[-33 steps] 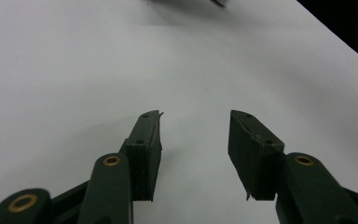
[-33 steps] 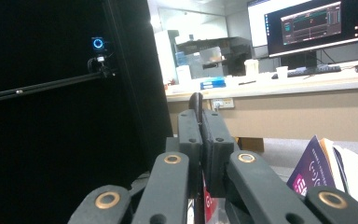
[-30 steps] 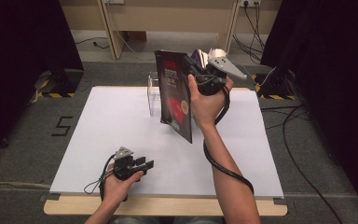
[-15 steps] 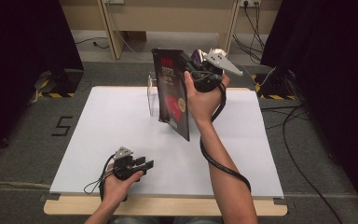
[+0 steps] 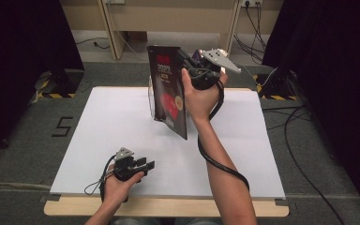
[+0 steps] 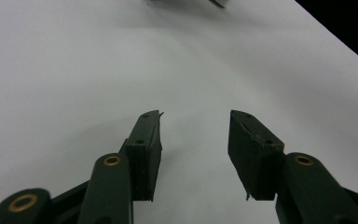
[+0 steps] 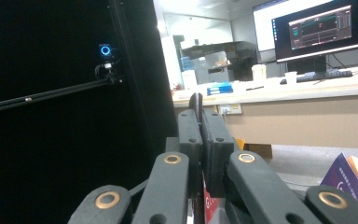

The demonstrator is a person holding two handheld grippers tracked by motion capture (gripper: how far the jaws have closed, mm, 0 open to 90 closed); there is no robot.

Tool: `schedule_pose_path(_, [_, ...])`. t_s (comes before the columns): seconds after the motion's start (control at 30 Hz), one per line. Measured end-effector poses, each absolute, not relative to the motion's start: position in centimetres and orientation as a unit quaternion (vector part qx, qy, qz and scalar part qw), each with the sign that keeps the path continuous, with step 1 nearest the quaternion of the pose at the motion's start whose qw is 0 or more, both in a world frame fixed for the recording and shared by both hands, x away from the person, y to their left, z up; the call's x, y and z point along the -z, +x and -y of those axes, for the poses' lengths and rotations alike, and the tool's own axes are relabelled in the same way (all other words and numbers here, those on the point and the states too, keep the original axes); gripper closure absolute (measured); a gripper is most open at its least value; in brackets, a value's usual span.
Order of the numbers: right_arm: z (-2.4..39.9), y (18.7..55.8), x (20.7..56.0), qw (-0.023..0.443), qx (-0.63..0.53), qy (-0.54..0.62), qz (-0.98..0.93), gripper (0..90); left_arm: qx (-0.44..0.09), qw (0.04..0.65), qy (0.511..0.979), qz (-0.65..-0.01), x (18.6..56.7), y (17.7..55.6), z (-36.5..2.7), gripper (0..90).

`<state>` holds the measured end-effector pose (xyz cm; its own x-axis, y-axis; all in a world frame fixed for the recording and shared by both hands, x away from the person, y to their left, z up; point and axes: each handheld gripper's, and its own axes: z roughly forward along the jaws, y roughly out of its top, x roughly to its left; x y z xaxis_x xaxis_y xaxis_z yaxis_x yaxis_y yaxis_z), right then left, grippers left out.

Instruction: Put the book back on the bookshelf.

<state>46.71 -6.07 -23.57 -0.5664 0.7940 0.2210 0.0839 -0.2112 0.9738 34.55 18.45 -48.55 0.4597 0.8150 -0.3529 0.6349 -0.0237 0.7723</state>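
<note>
Gripping a dark book (image 5: pixel 168 91) by its top edge in the right gripper (image 5: pixel 187 58), jaws clamped tight on it, and holding it upright above the white surface (image 5: pixel 98 122), book hanging below the jaws. Resting the left gripper (image 5: pixel 146 164) low near the front edge, jaws standing apart with only bare surface between.

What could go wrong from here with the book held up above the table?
1. The right tool pinches the black book only at its upper edge, so the book hangs tilted and could slip or swing out.
2. The clear stand sits close behind the book; lowering it askew might knock the stand over.
3. The left tool rests open near the front of the white table, too far away to steady the book.
</note>
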Motion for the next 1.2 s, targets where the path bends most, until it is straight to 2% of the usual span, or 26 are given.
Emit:
schedule_pose_path(0.9, [3.6,52.4,24.2,0.281,-0.658,0.42,-0.559,87.9,-0.092,0.476,0.711,-0.51,48.7,34.5,-18.4,53.8])
schedule_pose_path(1.2, [2.6,54.4,25.7,0.291,-0.638,0.435,-0.565,87.7,-0.092,0.475,0.712,-0.509,48.7,34.5,-18.5,53.7])
